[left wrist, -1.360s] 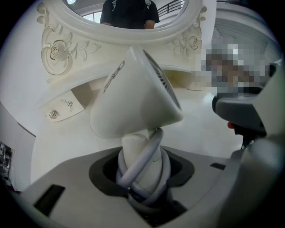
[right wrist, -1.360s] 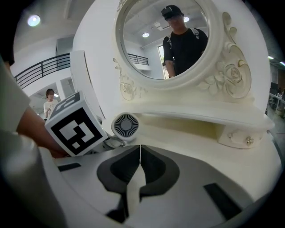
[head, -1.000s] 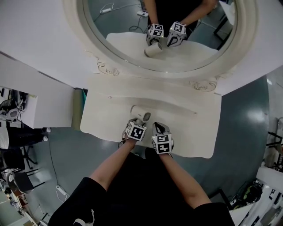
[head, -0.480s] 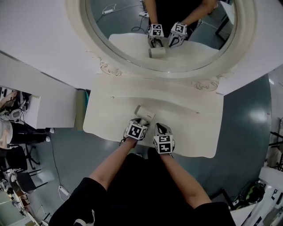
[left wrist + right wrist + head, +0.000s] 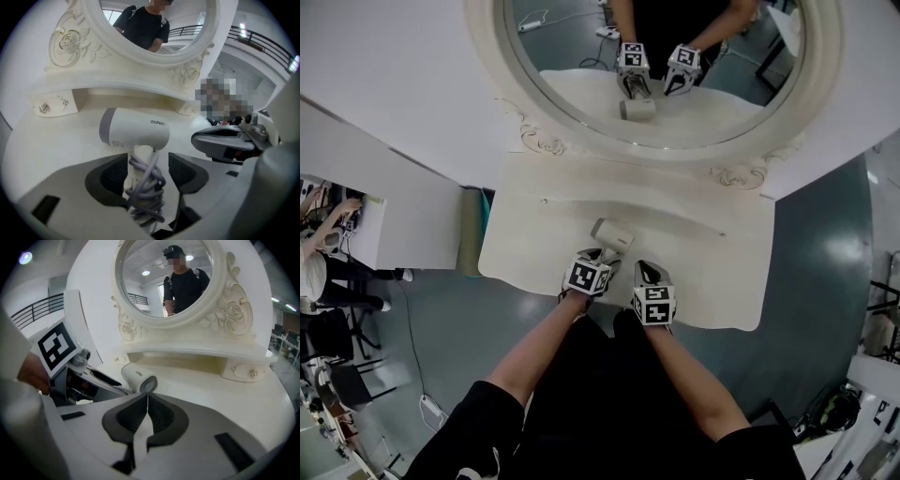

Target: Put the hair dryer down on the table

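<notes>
A white hair dryer point(image 5: 611, 236) lies on the cream dressing table point(image 5: 712, 272), near its front edge. In the left gripper view its barrel point(image 5: 136, 129) lies crosswise, and the handle, wrapped in grey cord point(image 5: 144, 187), points back between the jaws. My left gripper point(image 5: 143, 171) is opening: the handle still sits between the pads, with a gap on the right side. My right gripper point(image 5: 147, 397) is shut on nothing, just right of the dryer's point(image 5: 139, 377) grille end. In the head view the left gripper point(image 5: 600, 257) and right gripper point(image 5: 640, 272) are side by side.
An oval mirror point(image 5: 675, 56) in a carved white frame stands at the back of the table and reflects both grippers and the dryer. A low shelf with small drawer knobs point(image 5: 43, 108) runs under it. Grey floor surrounds the table.
The dryer's barrel has swung from pointing up-left to lying across the table. My left jaws have spread apart around the handle. The right gripper has hardly moved.
</notes>
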### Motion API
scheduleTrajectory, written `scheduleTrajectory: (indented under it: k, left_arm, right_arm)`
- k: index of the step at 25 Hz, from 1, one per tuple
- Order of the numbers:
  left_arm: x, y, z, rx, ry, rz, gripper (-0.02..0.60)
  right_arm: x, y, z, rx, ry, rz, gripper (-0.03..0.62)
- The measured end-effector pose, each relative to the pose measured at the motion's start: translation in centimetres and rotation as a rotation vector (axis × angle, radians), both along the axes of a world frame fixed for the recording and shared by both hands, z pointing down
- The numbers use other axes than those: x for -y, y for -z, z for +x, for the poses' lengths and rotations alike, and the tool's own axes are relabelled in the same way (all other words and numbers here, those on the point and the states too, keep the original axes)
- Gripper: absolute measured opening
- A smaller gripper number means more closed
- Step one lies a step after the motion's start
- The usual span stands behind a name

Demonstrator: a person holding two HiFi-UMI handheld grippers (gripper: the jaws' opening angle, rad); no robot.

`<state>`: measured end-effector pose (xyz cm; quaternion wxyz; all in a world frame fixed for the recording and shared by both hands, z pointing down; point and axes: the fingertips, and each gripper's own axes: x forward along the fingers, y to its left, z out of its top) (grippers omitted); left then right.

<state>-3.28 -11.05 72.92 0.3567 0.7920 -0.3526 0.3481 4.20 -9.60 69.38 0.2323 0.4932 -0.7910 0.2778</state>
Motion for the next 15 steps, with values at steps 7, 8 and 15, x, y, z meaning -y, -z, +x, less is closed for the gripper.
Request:
scheduleTrajectory:
  k: [7,8,15]
  left_arm:
    - [-2.0,3.5,-2.0,-0.103,0.027,0.059,0.268]
    - [-2.4,4.1,-2.5,-0.126,0.041,0.061,0.268]
    - [-5.4,10.0,-5.8,-0.25,0.088,0.137,0.268]
  right_arm:
    - [-1.2,3.0,-0.4,0.026,-0.079,0.042,0.018]
    - [-1.4,3.5,-0.5,0.03,-0.085,0.051,0.018]
    - [-5.1,8.0,-2.4,0.059,-0.108,0.106,0.018]
